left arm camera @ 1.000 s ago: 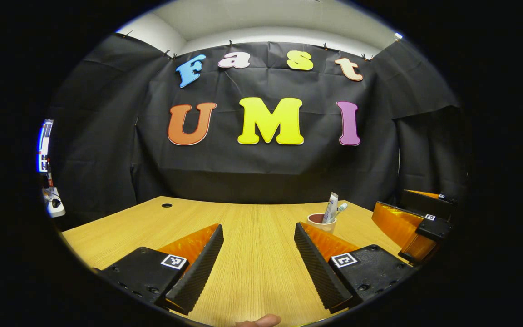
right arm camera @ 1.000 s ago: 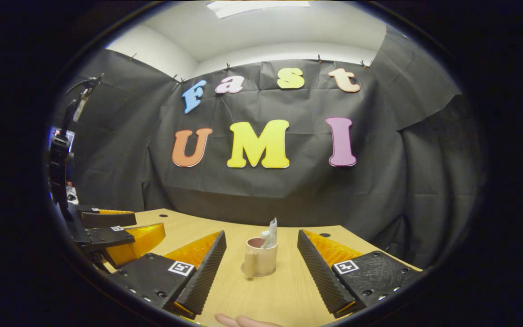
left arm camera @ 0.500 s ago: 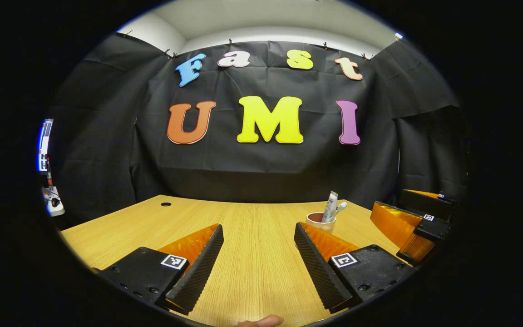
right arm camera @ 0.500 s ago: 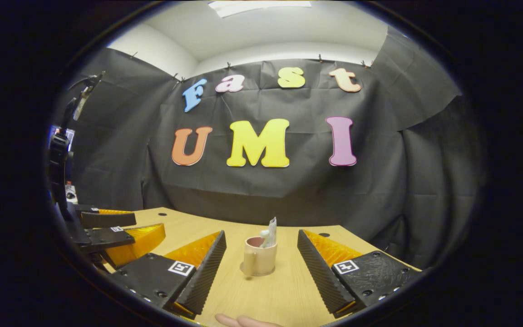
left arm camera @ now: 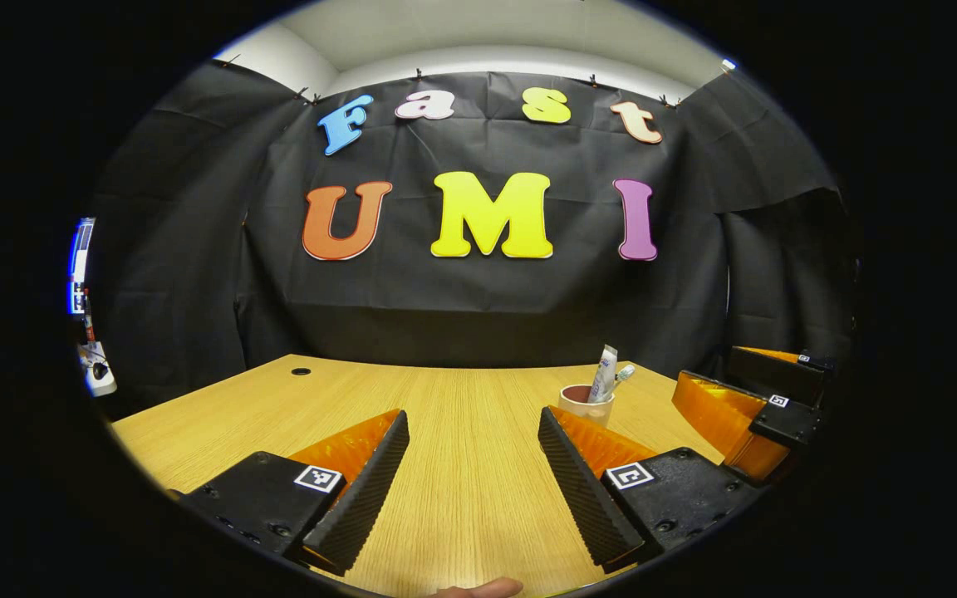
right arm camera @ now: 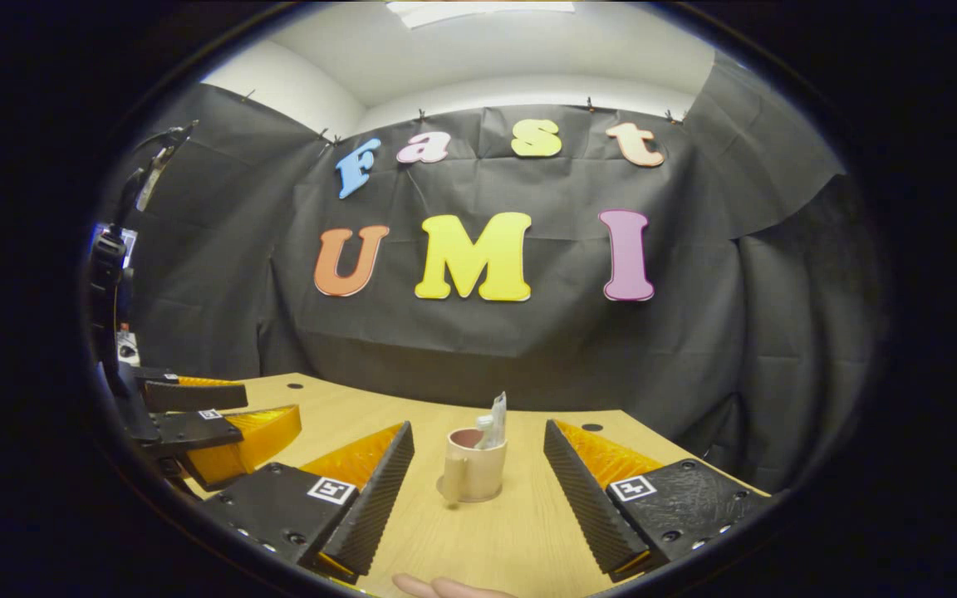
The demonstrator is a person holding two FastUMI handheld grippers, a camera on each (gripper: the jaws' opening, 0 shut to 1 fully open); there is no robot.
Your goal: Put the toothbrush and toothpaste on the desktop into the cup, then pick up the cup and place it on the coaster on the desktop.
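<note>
Right gripper view: right gripper (right arm camera: 478, 490) held low over the wooden desktop (right arm camera: 520, 540), fingers spread wide, nothing between the pads. The cup (right arm camera: 473, 468), beige with a darker inside, stands upright on the desktop straight ahead, in the gap between the two fingers but beyond their tips, touching neither. Handle faces left in this view. Toothpaste (right arm camera: 496, 417) sticks up out of the cup, leaning right against the rim; a pale toothbrush (right arm camera: 484, 428) head shows just beside it inside the cup. Coaster under the cup: cannot tell.

At the far left of that view, the left gripper (right arm camera: 204, 419) hangs over the desktop's edge, well apart from the cup, fingers apart.

Left gripper view: left gripper (left arm camera: 473, 465) fingers likewise wide apart over bare desktop (left arm camera: 279, 407), holding nothing. Cup (left arm camera: 586, 404) sits off to the right, partly hidden behind the right-hand finger, with toothpaste (left arm camera: 605, 374) upright and toothbrush (left arm camera: 621, 375) leaning right. Right gripper (left arm camera: 744, 399) shows further right, near the cup, not touching it.

A fingertip (left arm camera: 478, 589) shows at the bottom edge
</note>
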